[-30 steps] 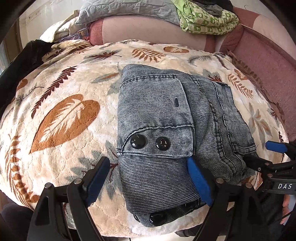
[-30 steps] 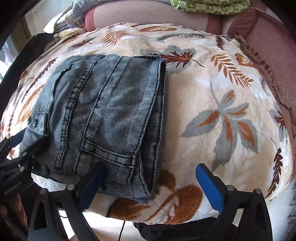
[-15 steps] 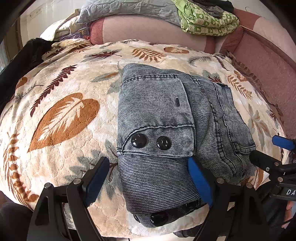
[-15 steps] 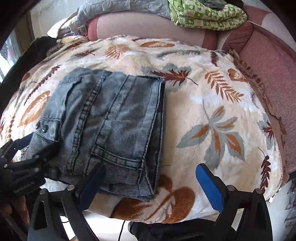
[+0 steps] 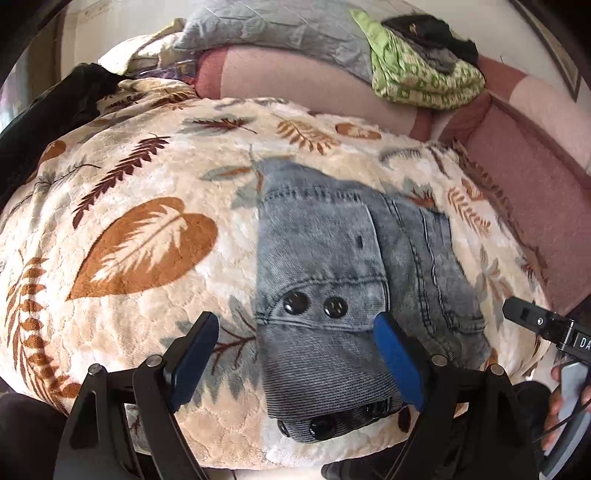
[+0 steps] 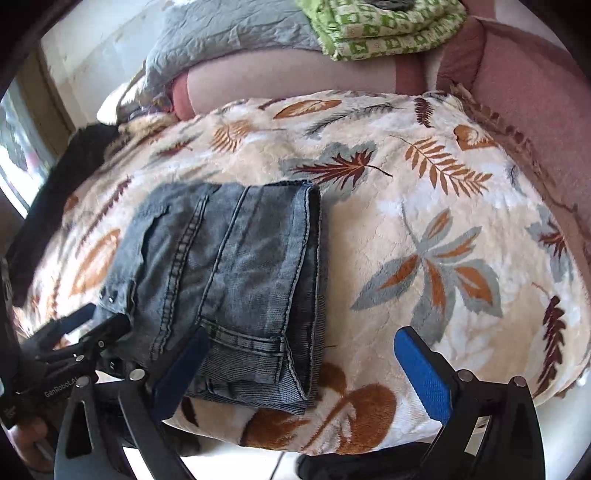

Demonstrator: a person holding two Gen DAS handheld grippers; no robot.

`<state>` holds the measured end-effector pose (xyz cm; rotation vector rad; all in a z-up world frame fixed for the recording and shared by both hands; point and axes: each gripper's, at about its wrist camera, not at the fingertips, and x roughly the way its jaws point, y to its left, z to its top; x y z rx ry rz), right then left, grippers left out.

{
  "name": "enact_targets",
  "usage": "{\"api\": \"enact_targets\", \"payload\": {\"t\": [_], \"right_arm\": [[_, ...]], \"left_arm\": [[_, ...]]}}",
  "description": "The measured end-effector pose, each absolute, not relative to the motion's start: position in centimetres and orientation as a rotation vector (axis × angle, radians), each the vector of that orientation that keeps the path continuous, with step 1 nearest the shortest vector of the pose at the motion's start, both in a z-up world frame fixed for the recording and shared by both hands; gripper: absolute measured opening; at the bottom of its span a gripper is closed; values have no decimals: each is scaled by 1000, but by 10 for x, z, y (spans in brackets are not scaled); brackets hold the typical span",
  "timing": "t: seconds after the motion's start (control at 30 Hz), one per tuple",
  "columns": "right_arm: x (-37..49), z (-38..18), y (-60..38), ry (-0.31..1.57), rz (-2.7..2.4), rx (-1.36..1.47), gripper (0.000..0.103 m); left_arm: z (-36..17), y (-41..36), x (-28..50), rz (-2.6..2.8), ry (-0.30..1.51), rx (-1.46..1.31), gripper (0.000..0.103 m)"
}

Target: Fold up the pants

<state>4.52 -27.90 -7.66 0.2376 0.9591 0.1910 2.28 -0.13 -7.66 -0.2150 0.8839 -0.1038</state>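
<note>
The grey denim pants [image 5: 351,266] lie folded into a compact rectangle on the leaf-print blanket [image 5: 147,240], waistband buttons toward me. They also show in the right wrist view [image 6: 236,273]. My left gripper [image 5: 295,362] is open and empty, just off the near edge of the pants, one blue pad on each side of the waistband corner. My right gripper [image 6: 303,369] is open and empty, above the near right corner of the pants. Each gripper shows at the edge of the other's view.
A pink sofa back [image 5: 295,81] carries a grey quilt [image 5: 277,33] and a folded green cloth [image 5: 424,77]. A dark garment [image 5: 48,110] lies at the far left. The blanket's front edge [image 6: 332,446] drops off just below the grippers.
Both grippers have pulled back and up from the folded pants; the pants look smaller and farther. The pants have not moved.
</note>
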Motion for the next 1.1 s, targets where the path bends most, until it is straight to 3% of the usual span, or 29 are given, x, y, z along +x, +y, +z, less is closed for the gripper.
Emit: {"api": "enact_targets", "payload": {"t": [0.3,1.1], "right_arm": [[40,-114,-328,879,367,650,102],[30,-110,-300,842,312,415,102]], "left_arm": [[-76,36,34,-20,919,-295,86],[-80,18,19,-82,920,-244,86]]}}
